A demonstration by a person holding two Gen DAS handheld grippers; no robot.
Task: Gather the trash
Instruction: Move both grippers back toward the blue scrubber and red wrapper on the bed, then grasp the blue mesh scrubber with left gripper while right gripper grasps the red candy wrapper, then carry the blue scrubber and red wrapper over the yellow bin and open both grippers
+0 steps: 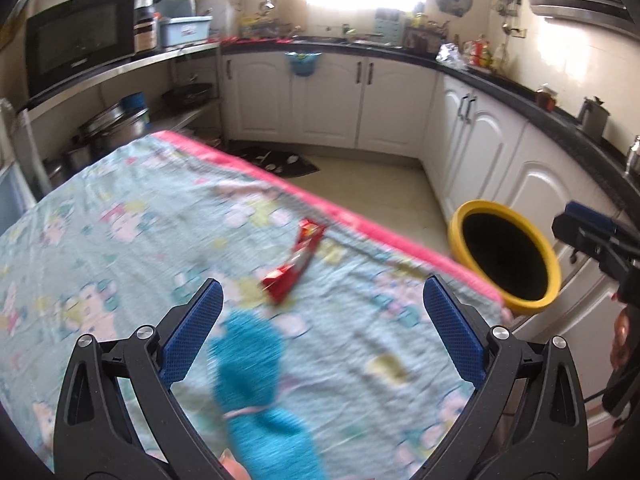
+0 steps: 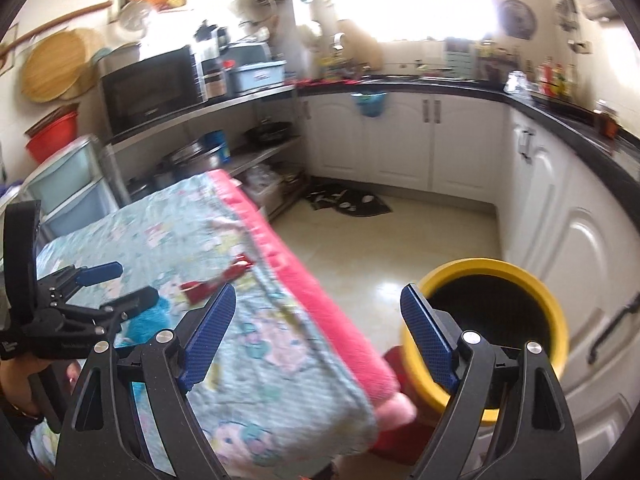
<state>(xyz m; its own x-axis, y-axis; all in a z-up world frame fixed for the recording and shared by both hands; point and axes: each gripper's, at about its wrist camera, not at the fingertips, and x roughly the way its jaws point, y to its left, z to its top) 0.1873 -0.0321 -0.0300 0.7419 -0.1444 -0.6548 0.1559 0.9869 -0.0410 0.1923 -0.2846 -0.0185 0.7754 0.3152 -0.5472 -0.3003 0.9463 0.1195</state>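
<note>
Fingers (image 1: 200,312) of the left gripper (image 1: 320,312) spread wide, empty; right gripper (image 2: 318,312) likewise released. Red wrapper (image 1: 294,262) lies near the surface's (image 1: 100,208) pink far edge, beside the yellow bin (image 1: 506,256). Best approach: skip the blue toy (image 1: 250,364), straddle the wrapper crosswise, pinch low.

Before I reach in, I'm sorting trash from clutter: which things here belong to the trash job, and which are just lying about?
Belongs to the job:
- red wrapper on the tablecloth
- yellow bin beside the table
- left gripper, open
- right gripper, open

Just lying about:
- blue fuzzy cloth
- microwave
- floor mat
</note>
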